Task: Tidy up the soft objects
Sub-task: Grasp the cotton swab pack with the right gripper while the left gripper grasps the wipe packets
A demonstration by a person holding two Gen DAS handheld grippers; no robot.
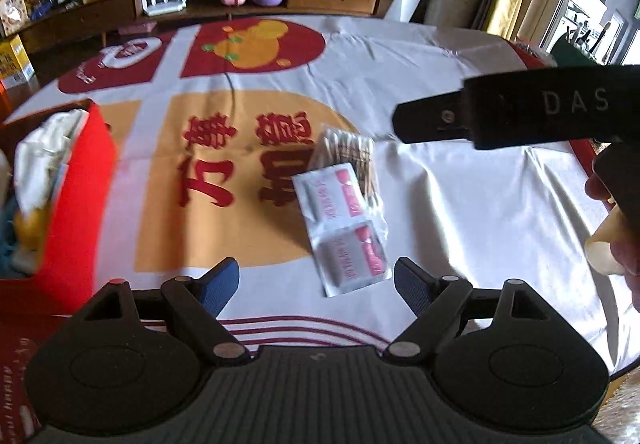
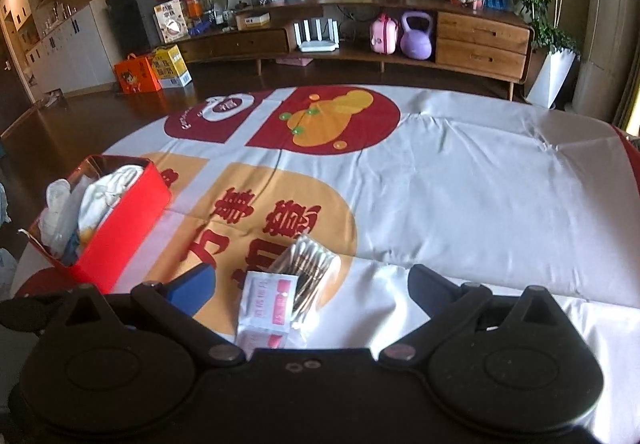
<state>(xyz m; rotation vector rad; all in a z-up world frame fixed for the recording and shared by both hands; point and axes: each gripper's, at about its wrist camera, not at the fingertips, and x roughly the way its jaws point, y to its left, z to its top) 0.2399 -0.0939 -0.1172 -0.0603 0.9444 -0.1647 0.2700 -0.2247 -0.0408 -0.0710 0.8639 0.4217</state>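
Note:
A strip of white and pink sachets (image 1: 344,228) lies on the printed cloth, partly over a clear bag of cotton swabs (image 1: 352,156). My left gripper (image 1: 316,284) is open and empty, just short of the sachets. In the right wrist view the sachets (image 2: 268,308) and the swab bag (image 2: 308,268) lie between the fingers of my open, empty right gripper (image 2: 312,292). A red box (image 2: 120,228) holding white soft items stands at the left; it also shows in the left wrist view (image 1: 76,196). The right gripper's body (image 1: 520,112) shows at the right of the left wrist view.
The cloth-covered table (image 2: 480,204) stretches to the right and far side. A wooden sideboard (image 2: 400,36) with a purple kettlebell (image 2: 416,36) stands beyond it. A red lid or card (image 1: 16,344) lies at the lower left.

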